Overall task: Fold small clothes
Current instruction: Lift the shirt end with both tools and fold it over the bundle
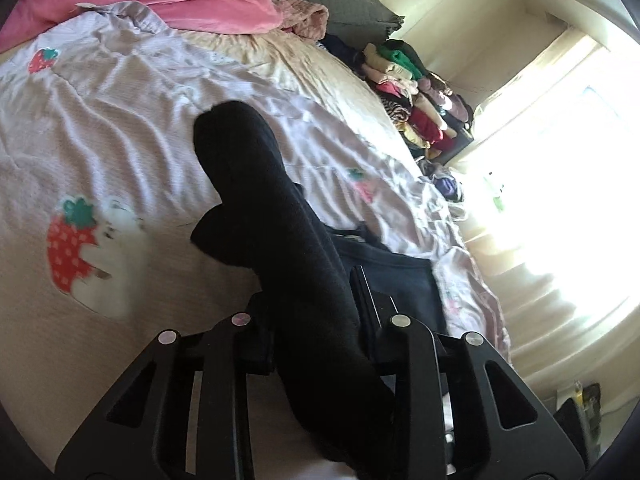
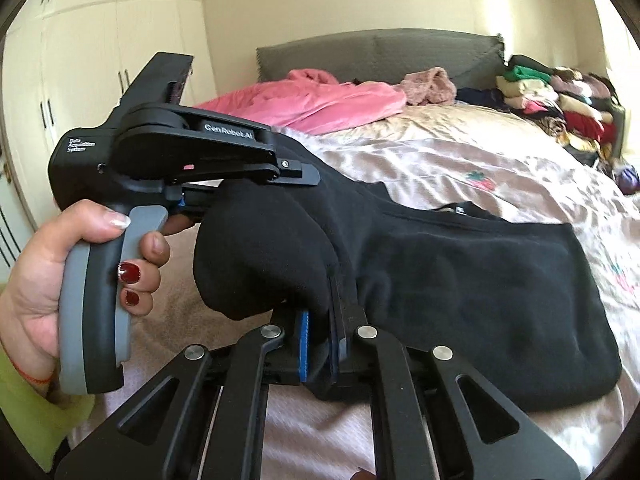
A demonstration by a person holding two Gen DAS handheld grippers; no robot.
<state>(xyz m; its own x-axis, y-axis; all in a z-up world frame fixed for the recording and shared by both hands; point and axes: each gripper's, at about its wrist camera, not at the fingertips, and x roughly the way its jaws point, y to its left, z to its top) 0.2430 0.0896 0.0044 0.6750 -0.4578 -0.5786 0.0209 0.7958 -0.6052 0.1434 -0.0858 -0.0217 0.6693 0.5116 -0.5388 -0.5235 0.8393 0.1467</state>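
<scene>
Bedding fills both views: a pale lilac sheet (image 1: 120,128) printed with strawberries, wrinkled across the bed; nearest the right wrist camera, the right gripper (image 2: 322,344) is clamped on a bunched fold of the black garment (image 2: 480,292), cloth pinched between its blue-padded fingers (image 2: 303,344); just left, the person's left hand (image 2: 80,276) wraps the grey grip of the left gripper (image 1: 312,308), held level and pointing rightward over the bed; its jaws are clenched on the garment's sleeve (image 1: 240,168), which stands up between them in the left wrist view; the garment's body sags to the sheet on the right, its hem close to the bed's near edge; bare sheet lies open beyond it; farther off, a pink blanket (image 2: 320,100) lies heaped before the grey headboard (image 2: 380,52); stacked folded clothes (image 2: 560,104) crowd the far right corner; cream wardrobe doors (image 2: 100,40) stand at far left.
</scene>
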